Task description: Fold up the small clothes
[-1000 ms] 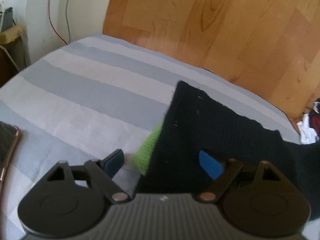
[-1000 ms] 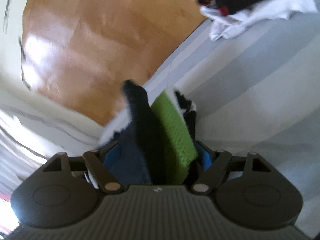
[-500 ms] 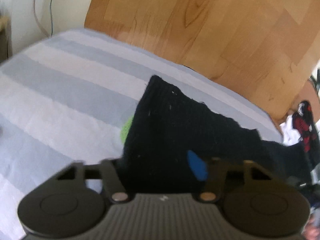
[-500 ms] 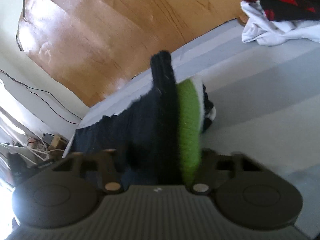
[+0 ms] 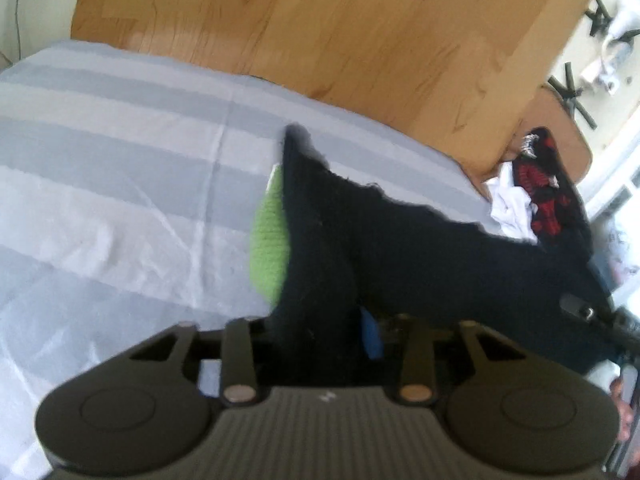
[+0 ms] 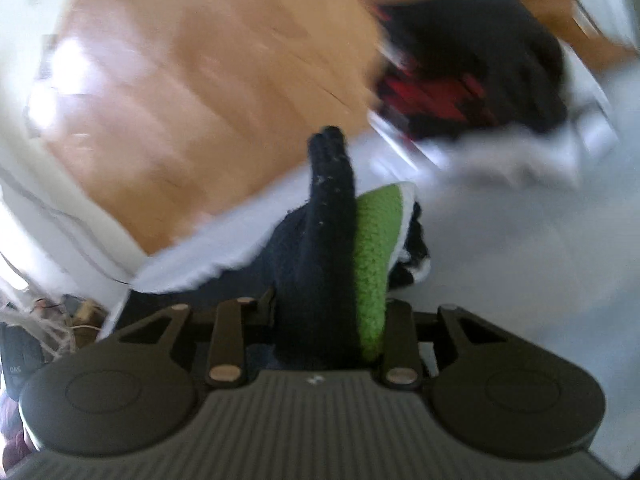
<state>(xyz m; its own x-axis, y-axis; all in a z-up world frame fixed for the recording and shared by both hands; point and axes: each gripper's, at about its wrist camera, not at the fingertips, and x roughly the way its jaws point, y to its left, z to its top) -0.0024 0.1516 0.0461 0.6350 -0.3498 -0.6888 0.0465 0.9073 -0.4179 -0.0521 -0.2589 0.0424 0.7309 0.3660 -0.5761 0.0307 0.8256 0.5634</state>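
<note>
A black knit garment (image 5: pixel 360 240) with a green part (image 5: pixel 268 248) is lifted off the striped bed sheet (image 5: pixel 120 160) and stretches to the right. My left gripper (image 5: pixel 320 330) is shut on its bunched black edge; one blue pad (image 5: pixel 370 336) shows beside the cloth. In the right wrist view the same garment (image 6: pixel 320 248) stands up in a fold, with its green layer (image 6: pixel 372 248) on the right. My right gripper (image 6: pixel 332 320) clamps both layers, and its jaws are opening slightly with the cloth still pressed between them.
A pile of white, black and red clothes (image 5: pixel 536 184) lies at the bed's far right corner, blurred in the right wrist view (image 6: pixel 460 80). Wooden floor (image 5: pixel 360 40) runs beyond the bed edge. Tangled cables (image 6: pixel 40 312) lie on the floor at the left.
Both grippers have closed from wide open onto the garment. The cloth has bunched up and risen from the sheet. The left view has shifted right, and the right view has rolled.
</note>
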